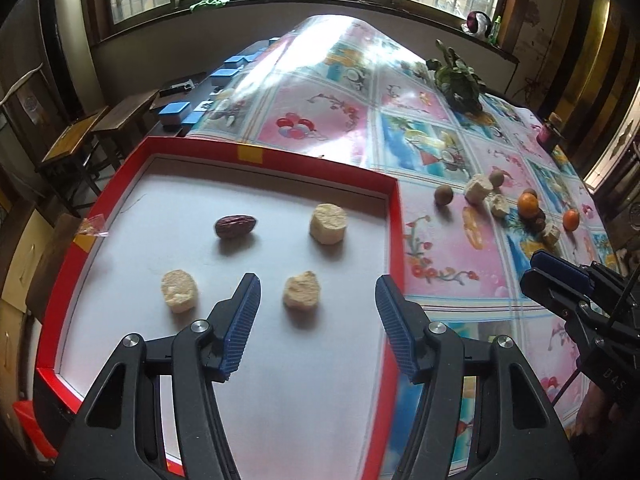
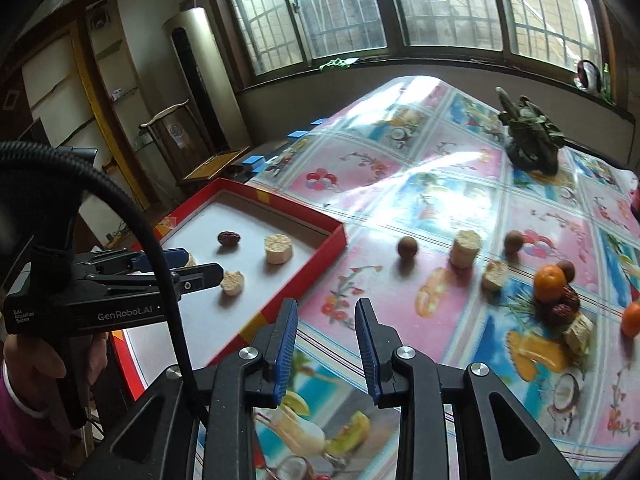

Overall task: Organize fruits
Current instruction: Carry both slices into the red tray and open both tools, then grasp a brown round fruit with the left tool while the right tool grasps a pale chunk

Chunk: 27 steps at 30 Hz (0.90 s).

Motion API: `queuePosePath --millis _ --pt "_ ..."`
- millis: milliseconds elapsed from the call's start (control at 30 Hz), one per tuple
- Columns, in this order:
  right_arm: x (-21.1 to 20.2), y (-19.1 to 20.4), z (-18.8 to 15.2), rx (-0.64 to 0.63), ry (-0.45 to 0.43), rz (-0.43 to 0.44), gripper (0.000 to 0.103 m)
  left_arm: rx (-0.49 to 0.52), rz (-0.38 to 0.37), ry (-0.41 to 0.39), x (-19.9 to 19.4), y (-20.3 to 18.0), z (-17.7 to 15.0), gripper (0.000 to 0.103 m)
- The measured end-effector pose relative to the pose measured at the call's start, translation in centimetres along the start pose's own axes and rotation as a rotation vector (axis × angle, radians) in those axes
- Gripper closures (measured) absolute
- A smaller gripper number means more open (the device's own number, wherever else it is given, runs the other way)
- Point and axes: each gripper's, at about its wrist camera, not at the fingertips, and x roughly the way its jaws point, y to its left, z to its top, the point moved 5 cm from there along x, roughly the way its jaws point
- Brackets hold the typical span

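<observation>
Across the table I am looking at a glossy tablecloth (image 2: 440, 208) printed in pink and blue squares, with glare streaking over it from the barred windows (image 2: 344, 12) behind. Wooden chairs (image 1: 80, 140) are standing off the table's left side, and a dark green plant ornament (image 2: 530, 140) is sitting near the far edge.

At the left, a red tray (image 1: 394, 216) with a white floor is holding a dark red date (image 1: 235, 226) and three pale cake-like rounds: one at the back right (image 1: 328, 224), one at the front left (image 1: 179, 291), one front centre (image 1: 302, 290). I am holding the left gripper (image 1: 318, 326) over the tray with its blue-padded jaws spread wide and gripping nothing; the front centre round is lying just ahead of the gap.

To the right, loose on the cloth, I am seeing a brown round fruit (image 2: 407, 247), another pale round (image 2: 464, 249), a second brown fruit (image 2: 513, 242), a pale chunk (image 2: 495, 276), an orange (image 2: 551, 282) touching dark dates (image 2: 562, 306), and a second orange (image 2: 632, 318). I am keeping the right gripper (image 2: 326, 352) above the cloth beside the tray's corner, jaws parted and bare.
</observation>
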Motion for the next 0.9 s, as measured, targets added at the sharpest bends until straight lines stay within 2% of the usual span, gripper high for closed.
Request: queuePosePath --millis 233,400,700,900 --pt "-3.3 -6.1 -2.5 0.082 -0.005 -0.114 0.074 0.055 -0.055 0.014 0.7 -5.2 0.5 0.043" --pt "-5.3 -9.1 -3.8 0.131 -0.021 -0.156 0.073 0.082 -0.073 0.027 1.5 -8.1 0.8 0.043" --pt "-6.9 -12.5 -5.1 0.177 -0.036 -0.178 0.070 0.099 -0.113 0.067 4.2 -11.4 2.1 0.043" --pt "-7.0 -14.0 -5.2 0.182 -0.041 -0.181 0.070 0.073 -0.135 0.079 6.5 -11.9 4.3 0.043"
